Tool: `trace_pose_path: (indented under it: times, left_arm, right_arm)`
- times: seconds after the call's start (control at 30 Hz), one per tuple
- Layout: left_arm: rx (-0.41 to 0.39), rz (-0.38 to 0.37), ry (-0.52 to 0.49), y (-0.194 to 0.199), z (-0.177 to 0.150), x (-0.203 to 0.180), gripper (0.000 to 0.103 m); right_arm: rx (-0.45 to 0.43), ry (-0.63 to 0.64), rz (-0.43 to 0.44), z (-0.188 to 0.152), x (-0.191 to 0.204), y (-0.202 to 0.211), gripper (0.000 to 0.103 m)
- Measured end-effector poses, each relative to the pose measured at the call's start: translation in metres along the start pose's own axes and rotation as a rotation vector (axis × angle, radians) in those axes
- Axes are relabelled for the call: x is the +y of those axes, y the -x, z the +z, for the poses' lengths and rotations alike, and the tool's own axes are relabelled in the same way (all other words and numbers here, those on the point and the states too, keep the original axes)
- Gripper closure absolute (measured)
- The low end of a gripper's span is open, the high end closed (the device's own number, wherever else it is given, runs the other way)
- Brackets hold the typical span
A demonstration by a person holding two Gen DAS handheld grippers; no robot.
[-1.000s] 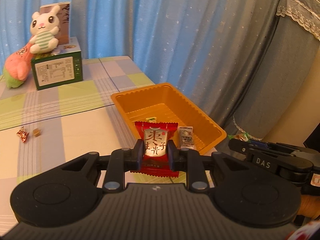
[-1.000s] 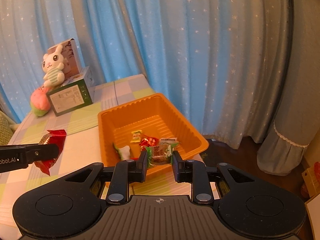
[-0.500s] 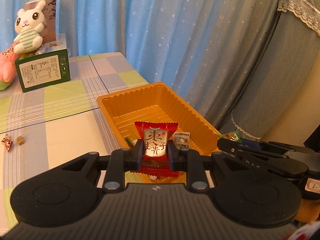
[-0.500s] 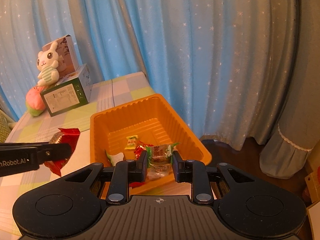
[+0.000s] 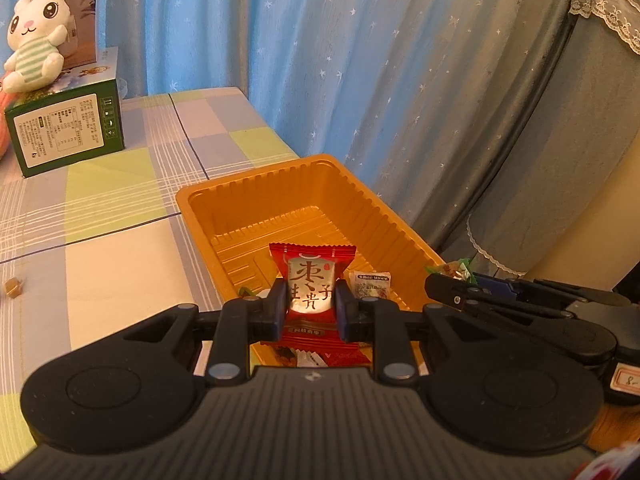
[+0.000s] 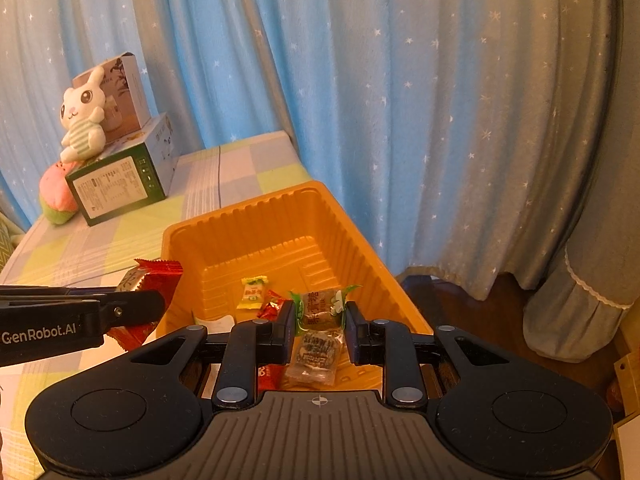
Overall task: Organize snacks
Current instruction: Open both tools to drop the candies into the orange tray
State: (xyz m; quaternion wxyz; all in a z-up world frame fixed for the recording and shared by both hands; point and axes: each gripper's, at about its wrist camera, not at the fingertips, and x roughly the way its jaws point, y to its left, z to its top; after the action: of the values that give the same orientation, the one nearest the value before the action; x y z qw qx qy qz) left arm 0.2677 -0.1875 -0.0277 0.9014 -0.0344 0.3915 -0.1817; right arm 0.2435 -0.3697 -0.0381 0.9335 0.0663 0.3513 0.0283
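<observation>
Star-print blue curtains [image 6: 400,100] behind checked surface [image 5: 100,208]; left tongs [image 5: 311,304] clamping red packet [image 5: 312,280], right tongs [image 6: 320,326] clamping green-ended candy [image 6: 322,306] over orange tray [image 6: 280,216].

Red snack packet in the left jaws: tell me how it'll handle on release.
The red snack packet looks light and crinkly, so it should drop flat into the orange tray rather than roll. Its glossy wrapper may slide slightly.

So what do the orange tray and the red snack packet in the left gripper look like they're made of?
Orange tray: probably thin molded plastic, glossy; its walls are ribbed and catch highlights.
Red snack packet: seemingly plastic or foil film, shiny, with a crimped zigzag top edge and a silvery printed center. The left gripper pinches it.
</observation>
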Motion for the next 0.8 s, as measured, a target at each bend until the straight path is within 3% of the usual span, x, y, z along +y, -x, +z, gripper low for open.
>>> trace_pose_path:
  times: [0.6,0.7,0.8]
  left_arm:
    - [0.016,0.004,-0.002,-0.021,0.007,0.001,0.080]
    - [0.017,0.007,0.008,-0.023,0.008,0.004,0.071]
    - [0.014,0.009,0.012,-0.020,0.007,0.009,0.071]
  right_arm:
    - [0.014,-0.006,-0.004,0.001,-0.007,-0.016,0.077]
    - [0.016,-0.007,-0.005,0.001,-0.007,-0.016,0.077]
    - [0.016,-0.009,-0.005,0.001,-0.008,-0.016,0.077]
